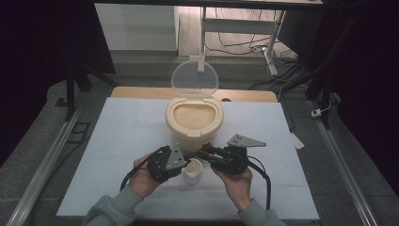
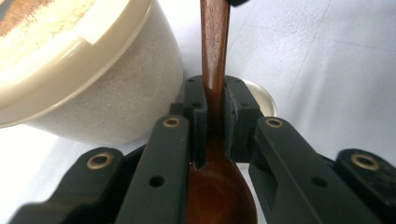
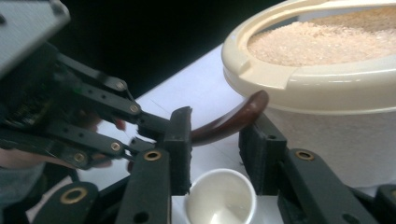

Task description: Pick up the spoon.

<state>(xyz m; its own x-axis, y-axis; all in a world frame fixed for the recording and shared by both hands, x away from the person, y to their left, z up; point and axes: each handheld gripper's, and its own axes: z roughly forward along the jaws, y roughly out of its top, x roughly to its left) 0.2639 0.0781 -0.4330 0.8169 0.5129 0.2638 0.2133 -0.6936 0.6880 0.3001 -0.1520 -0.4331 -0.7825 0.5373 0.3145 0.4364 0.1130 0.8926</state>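
**Wooden spoon passed between two tongs beside the rice container**

Forearms in grey sleeves enter over the near edge of the surface (image 1: 117, 141), each hand carrying one of the tongs. Left tongs (image 1: 181, 159) are clamped tight on the wooden spoon (image 2: 215, 60): in the left gripper view both pads press the neck of the handle just above the bowl, which lies between the jaw arms close to the camera. Handle runs away from the left tongs toward the right tongs (image 1: 203, 153). Right tongs stand part open; the jaws bracket the curved end of the handle, and in the right gripper view a gap shows on each side, so no pad presses on the wood.

White cup (image 1: 192, 170) stands upright on the surface below and between the two tongs, near the middle of the near edge; its contents cannot be made out.

Cream rice container (image 1: 194, 123) sits just beyond, toward the far edge at mid-width, filled with rice. Clear lid (image 1: 194, 77) stands raised behind it.
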